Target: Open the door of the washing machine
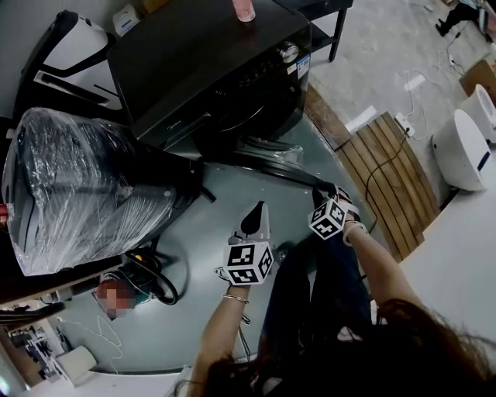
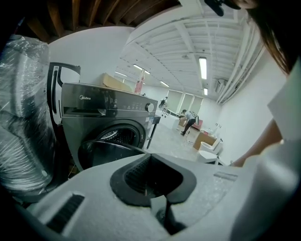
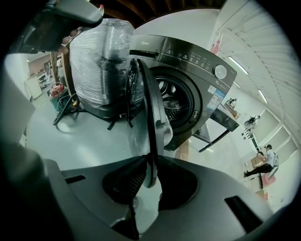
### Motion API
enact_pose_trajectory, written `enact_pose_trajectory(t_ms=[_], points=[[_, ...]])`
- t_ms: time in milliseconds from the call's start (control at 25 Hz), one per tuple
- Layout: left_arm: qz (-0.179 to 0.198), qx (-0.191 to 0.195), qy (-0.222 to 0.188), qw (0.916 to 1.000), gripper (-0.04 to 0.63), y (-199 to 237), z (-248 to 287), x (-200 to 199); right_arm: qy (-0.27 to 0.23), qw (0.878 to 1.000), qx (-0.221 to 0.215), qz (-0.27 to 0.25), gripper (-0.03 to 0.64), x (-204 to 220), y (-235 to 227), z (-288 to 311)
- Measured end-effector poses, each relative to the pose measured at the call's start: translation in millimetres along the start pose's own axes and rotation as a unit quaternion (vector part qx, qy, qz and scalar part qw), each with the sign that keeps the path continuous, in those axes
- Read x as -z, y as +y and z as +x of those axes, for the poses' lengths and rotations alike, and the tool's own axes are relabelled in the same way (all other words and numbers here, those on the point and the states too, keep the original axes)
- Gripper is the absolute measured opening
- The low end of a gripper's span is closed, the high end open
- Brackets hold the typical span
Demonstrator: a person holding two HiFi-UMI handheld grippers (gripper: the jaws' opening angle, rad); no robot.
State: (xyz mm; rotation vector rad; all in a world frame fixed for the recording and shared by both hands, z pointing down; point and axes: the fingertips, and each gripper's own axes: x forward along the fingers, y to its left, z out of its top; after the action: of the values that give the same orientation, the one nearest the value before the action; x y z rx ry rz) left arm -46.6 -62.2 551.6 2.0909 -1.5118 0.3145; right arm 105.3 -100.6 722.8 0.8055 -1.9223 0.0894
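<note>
The dark washing machine (image 1: 209, 70) stands at the top of the head view with its round door (image 1: 271, 159) swung wide open toward me. My right gripper (image 1: 324, 192) is at the door's free edge. In the right gripper view the door (image 3: 148, 117) stands edge-on and runs down between the jaws of the right gripper (image 3: 150, 162), whose pads close on its rim. The drum opening (image 3: 174, 101) is uncovered. My left gripper (image 1: 260, 208) hangs left of the door, apart from it. In its own view the left gripper (image 2: 150, 156) is shut and empty, facing the machine (image 2: 108, 122).
A plastic-wrapped appliance (image 1: 77, 186) stands left of the machine. Black cables (image 1: 147, 271) lie on the floor beside it. A wooden pallet (image 1: 387, 170) and a white device (image 1: 465, 147) are on the right. A pink cup (image 1: 245, 9) sits on the machine.
</note>
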Motion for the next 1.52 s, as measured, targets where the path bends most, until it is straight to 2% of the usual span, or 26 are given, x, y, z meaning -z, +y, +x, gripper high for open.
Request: enact_pose_trajectory(t_ms=[240,440,720,1000,1520], points=[[0.011,0.028,0.005,0.9995,0.014,-1.2,-12.8,8.1,0.003,1.0,0.019,0.022,0.06,3.8,18.9,-6.8],[0.012,0.028,0.004,0.9995,0.014,-6.7,-26.5,13.0,0.012,0.999,0.01,0.037,0.06,8.0,35.7,-12.6],[-0.011,-0.003,-0.008,0.9999,0.014,-13.0,-42.9,17.6,0.003,0.999,-0.014,0.036,0.057,9.7,56.4,-19.8],[-0.031,-0.037,-0.009,0.9988,0.014,-23.5,-63.0,38.3,-0.009,0.999,-0.041,0.032,0.054,11.3,79.0,-25.9],[-0.07,-0.109,-0.022,0.9913,0.014,-20.4,-99.8,49.4,-0.025,0.995,-0.09,0.021,0.049,8.9,124.5,-36.9]])
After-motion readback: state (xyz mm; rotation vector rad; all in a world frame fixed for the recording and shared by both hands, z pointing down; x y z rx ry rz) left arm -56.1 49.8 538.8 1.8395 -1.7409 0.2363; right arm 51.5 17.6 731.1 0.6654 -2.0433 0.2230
